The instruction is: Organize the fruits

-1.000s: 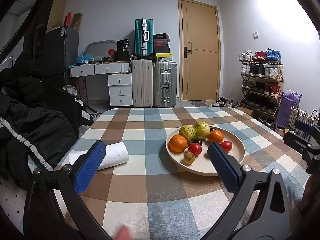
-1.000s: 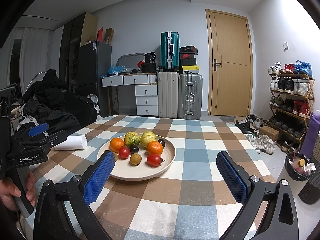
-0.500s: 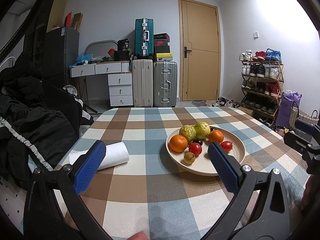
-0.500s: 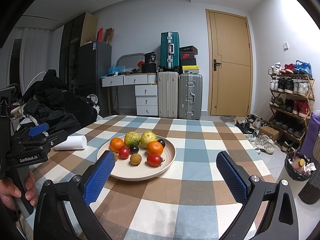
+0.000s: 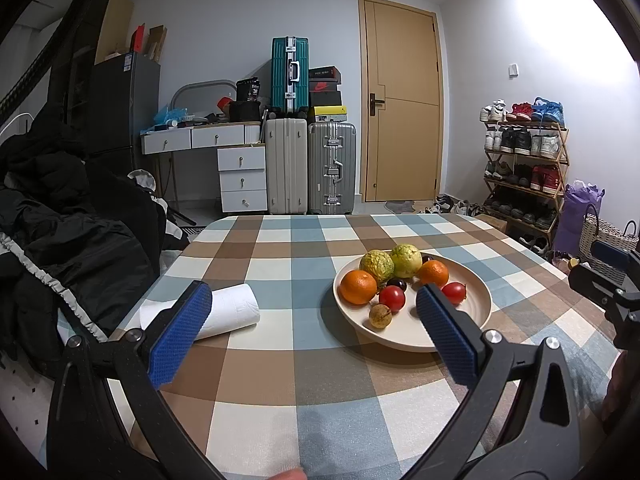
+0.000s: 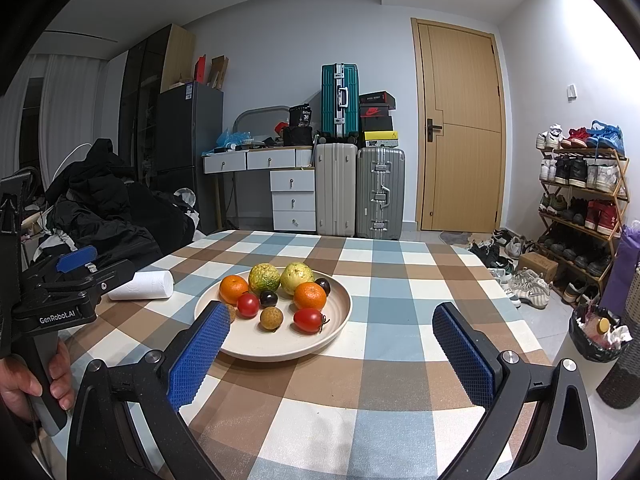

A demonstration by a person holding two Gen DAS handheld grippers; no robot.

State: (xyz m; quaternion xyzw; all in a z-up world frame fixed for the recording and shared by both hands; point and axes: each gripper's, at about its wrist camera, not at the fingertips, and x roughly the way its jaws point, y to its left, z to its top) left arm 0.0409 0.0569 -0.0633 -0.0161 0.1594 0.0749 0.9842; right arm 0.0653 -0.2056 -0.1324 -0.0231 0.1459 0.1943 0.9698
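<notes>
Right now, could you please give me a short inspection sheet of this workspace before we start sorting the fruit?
Surface: checked tablecloth covers the table.
Job's things: cream plate holds two oranges, two green-yellow fruits, two red tomatoes, dark plums and small brown fruits.
Clutter: paper roll lies left of the plate.
Grippers: left hand-held gripper open, empty; right hand-held gripper open, empty.
Cables: nothing seen on the table.
Surroundings: suitcases, door, shoe rack, dark coats.
</notes>
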